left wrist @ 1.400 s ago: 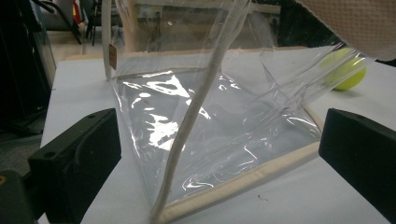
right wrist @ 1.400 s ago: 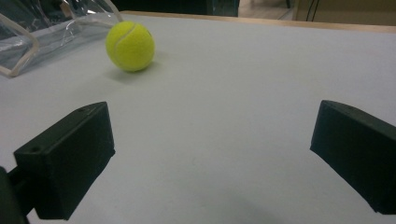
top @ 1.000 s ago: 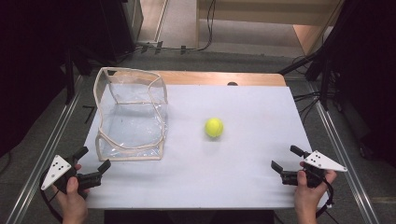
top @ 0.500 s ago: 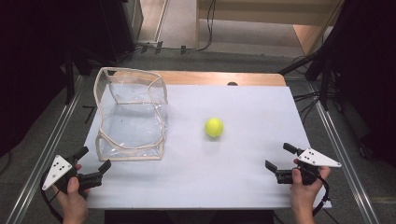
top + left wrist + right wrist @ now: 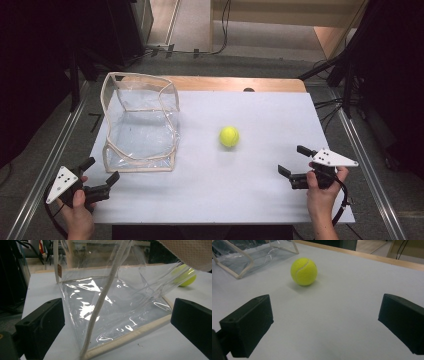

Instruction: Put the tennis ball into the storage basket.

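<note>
A yellow tennis ball [image 5: 229, 136] rests near the middle of the white table [image 5: 250, 190]; the right gripper view has the ball [image 5: 304, 271] ahead of the jaws, a little left. A clear plastic bag with beige trim [image 5: 141, 122] stands open at the left; it looms close in front of the left jaws as the bag [image 5: 107, 310]. My left gripper [image 5: 101, 173] is open at the front left corner, just short of the bag's near edge. My right gripper [image 5: 295, 161] is open at the front right, empty, some way from the ball.
A strip of bare wood [image 5: 235, 84] runs along the table's far edge. Metal rails [image 5: 372, 170] flank both sides of the table. Cables [image 5: 220, 30] lie on the floor beyond.
My right gripper has slid left and slightly forward toward the ball. The left gripper, ball and bag have stayed put.
</note>
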Demonstrator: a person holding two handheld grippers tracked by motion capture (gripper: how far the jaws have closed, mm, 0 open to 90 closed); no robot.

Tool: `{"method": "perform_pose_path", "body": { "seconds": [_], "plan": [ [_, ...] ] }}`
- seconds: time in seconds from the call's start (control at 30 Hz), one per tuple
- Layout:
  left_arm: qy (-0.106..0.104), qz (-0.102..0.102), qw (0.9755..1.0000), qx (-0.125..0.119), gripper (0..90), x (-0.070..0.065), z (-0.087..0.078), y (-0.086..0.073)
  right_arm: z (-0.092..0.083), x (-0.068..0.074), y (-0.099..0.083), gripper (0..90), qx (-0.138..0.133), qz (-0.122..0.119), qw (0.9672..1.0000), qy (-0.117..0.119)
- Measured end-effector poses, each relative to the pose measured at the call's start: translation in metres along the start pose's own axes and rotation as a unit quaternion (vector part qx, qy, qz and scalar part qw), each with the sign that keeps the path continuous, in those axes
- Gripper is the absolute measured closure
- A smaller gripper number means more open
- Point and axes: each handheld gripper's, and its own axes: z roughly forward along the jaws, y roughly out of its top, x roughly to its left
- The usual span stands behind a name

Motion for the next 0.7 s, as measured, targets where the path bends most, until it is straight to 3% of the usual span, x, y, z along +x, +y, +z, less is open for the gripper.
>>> {"method": "perform_pose_path", "body": {
  "seconds": [0.7],
  "plan": [
    [-0.002,-0.002,1.0000,-0.002,0.0,0.000,0.000,0.000,0.030,-0.004,0.038,0.0,0.047,-0.022,0.9983,0.025]
  ]
}}
